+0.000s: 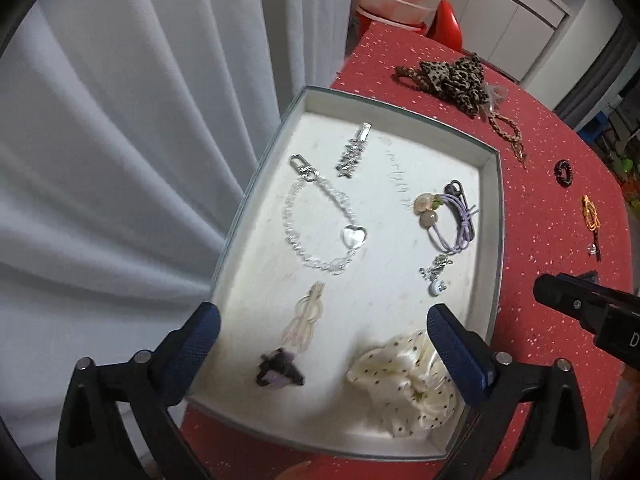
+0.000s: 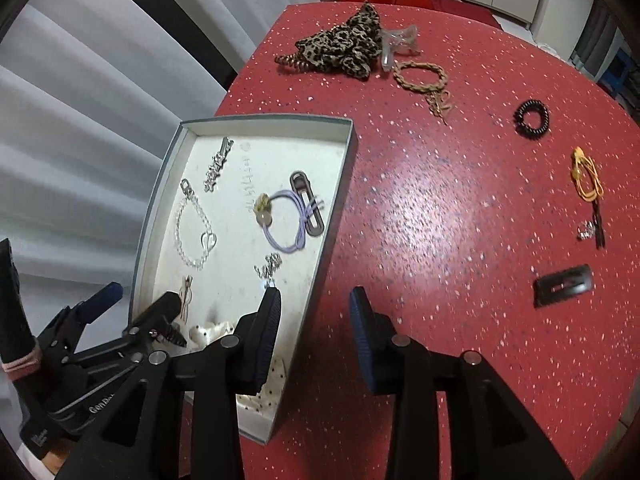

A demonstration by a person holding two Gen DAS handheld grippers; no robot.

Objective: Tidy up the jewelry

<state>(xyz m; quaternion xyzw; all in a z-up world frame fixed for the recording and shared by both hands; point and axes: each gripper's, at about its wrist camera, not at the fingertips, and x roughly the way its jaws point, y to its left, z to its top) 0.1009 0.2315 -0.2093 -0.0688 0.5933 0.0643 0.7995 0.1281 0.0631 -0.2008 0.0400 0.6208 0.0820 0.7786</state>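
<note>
A: The largest element is the red speckled table [image 2: 440,208]. On it, at about 9 o'clock in the right wrist view, lies the shallow grey-rimmed tray [image 2: 340,184] with a white floor.

B: In the left wrist view the tray fills the centre. Its largest item is the cream polka-dot scrunchie [image 1: 400,392] at 5 o'clock, partly hidden by the left gripper's [image 1: 320,340] right finger. Next comes the clear bead chain with a heart charm [image 1: 320,224] at the centre, then the lilac hair tie with beads [image 1: 448,224] at 3 o'clock, lying across a dark snap clip [image 1: 460,196].

A: And the smaller pieces?

B: A rhinestone barrette [image 1: 354,152] at 12 o'clock, a pale tassel [image 1: 304,316] and a dark purple clip [image 1: 280,370] at 7 o'clock, and a small silver chain with a round charm [image 1: 436,276] at 4 o'clock.

A: Outside the tray, at 12 o'clock in the right wrist view, sits the leopard scrunchie [image 2: 344,48], just beside a braided tan bracelet [image 2: 424,76]. A black coil tie [image 2: 532,118] lies at 2 o'clock, an orange cord [image 2: 586,176] at 3 o'clock, and a black rectangular clip [image 2: 564,284] at 4 o'clock.

B: The left gripper hovers over the tray's near end, jaws spread and holding nothing.

A: The right gripper [image 2: 316,328] straddles the tray's right wall, jaws likewise apart and unloaded.
</note>
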